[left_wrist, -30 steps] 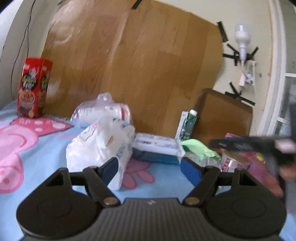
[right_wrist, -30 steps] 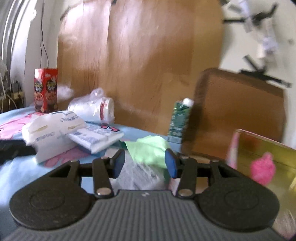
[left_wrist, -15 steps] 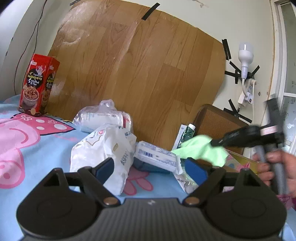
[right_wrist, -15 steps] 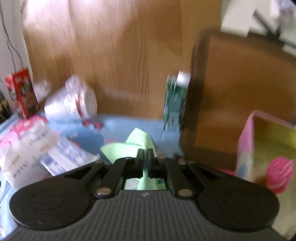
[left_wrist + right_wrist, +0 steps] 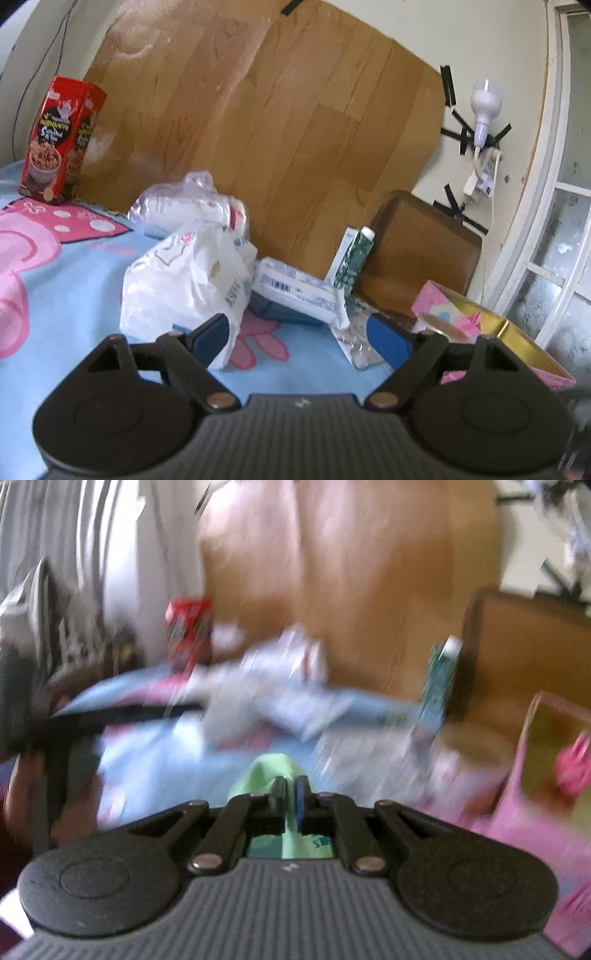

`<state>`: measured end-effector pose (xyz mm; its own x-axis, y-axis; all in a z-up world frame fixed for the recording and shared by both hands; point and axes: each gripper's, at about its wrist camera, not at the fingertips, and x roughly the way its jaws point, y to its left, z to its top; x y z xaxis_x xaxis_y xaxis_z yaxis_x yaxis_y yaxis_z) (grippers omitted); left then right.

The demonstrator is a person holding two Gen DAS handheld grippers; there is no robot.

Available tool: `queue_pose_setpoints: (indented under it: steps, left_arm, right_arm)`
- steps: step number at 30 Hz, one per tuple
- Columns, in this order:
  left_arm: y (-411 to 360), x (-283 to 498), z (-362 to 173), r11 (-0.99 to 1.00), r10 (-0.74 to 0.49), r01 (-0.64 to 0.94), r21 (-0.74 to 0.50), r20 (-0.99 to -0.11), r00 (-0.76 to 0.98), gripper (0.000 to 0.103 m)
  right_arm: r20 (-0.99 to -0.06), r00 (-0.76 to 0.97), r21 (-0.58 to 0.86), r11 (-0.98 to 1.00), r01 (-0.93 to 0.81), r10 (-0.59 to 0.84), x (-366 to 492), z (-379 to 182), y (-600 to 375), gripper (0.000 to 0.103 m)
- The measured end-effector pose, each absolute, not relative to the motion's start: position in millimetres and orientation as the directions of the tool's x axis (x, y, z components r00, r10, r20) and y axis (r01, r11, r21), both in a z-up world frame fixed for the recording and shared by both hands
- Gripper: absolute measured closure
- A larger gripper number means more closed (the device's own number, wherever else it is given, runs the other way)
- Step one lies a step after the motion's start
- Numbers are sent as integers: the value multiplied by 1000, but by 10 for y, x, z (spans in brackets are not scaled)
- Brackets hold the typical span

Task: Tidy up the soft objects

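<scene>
In the blurred right wrist view, my right gripper (image 5: 291, 786) is shut on a light green cloth (image 5: 269, 771), which hangs between the pads above the blue sheet. My left gripper (image 5: 299, 332) hovers low over the sheet; its jaws are closing with nothing between them. A white plastic bag (image 5: 184, 280) lies just beyond its left fingertip. Behind that are a flat tissue pack (image 5: 291, 291), a clear bag of rolls (image 5: 192, 206) and a crinkled clear wrapper (image 5: 351, 332). The right wrist view also shows the left gripper as a dark bar (image 5: 110, 716), held by a hand (image 5: 22, 797).
A pink box with a gold inside (image 5: 480, 332) stands open at the right, and a pink soft thing (image 5: 576, 764) lies in it. A green-and-white carton (image 5: 352, 258) and a red cereal box (image 5: 59, 140) stand against the wooden board (image 5: 295, 129). The blue cartoon sheet (image 5: 55, 295) covers the surface.
My right gripper shut on the green cloth, lifted it from the pile and left the left wrist view. My left gripper stayed in place and rolled slightly.
</scene>
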<state>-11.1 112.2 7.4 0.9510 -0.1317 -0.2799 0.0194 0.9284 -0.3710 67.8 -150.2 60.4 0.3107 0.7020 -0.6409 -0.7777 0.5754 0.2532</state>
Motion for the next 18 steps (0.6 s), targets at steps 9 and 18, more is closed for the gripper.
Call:
queue_pose_setpoints:
  steps: [9,18]
  left_arm:
    - [950,-42,63,959,-125,25,-282,-343,931,18]
    - [954,-40,65,961,-128,31,-276,-341,932,17]
  right_arm:
    - [-669,251,283,552,-784,700,500,253,-1344,74]
    - [-647,237,346,556,-756,725,581,223,-1453,46]
